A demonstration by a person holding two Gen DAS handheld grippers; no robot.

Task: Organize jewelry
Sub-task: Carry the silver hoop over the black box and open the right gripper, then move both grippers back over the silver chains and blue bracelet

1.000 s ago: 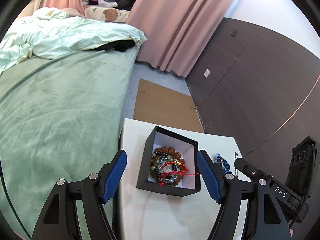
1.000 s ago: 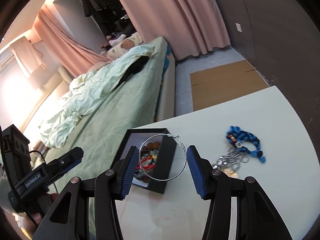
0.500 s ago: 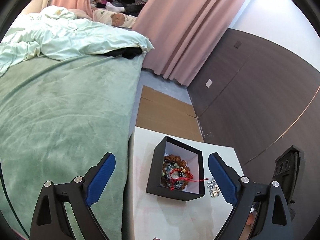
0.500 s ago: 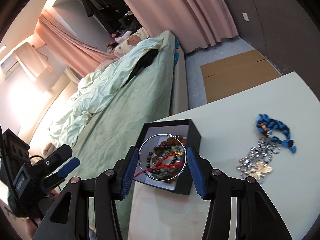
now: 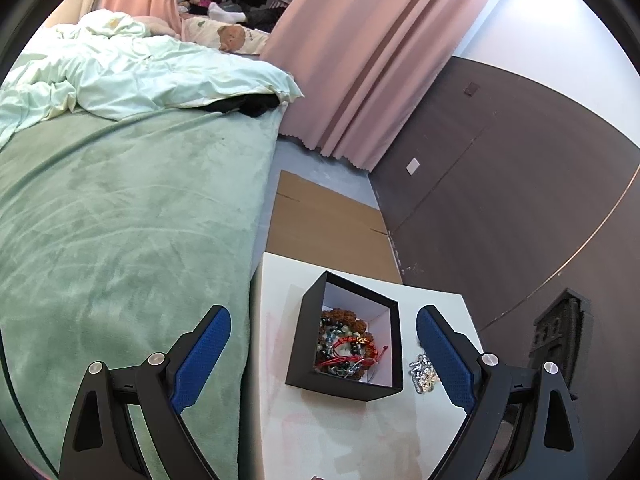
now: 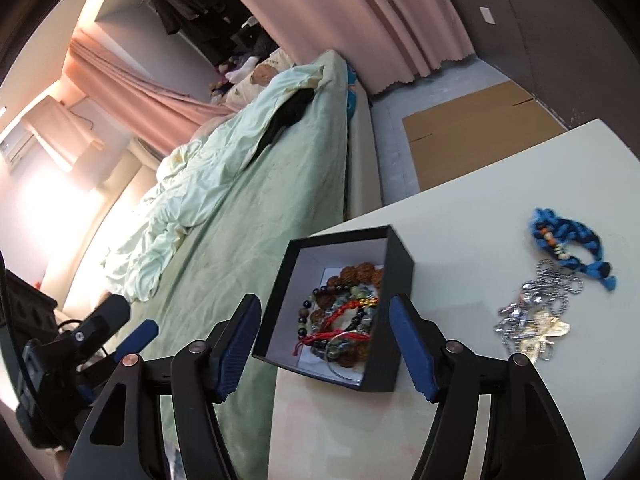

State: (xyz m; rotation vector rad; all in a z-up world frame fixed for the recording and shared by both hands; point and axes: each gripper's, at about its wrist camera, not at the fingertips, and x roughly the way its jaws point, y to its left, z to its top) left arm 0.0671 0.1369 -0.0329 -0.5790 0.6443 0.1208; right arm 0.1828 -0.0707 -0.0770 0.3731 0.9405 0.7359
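Black box (image 6: 394, 276) on white bench (image 6: 472, 204) held beaded bracelets (image 6: 340, 312) and a wire hoop (image 6: 340, 360); both tools, right tool (image 6: 326, 342) and left tool (image 5: 320, 354), spread empty; blue braid (image 6: 568, 240) and silver chain (image 6: 532, 316) awaited low, centred pinches.

Bright window glare left, fisheye-warped edges
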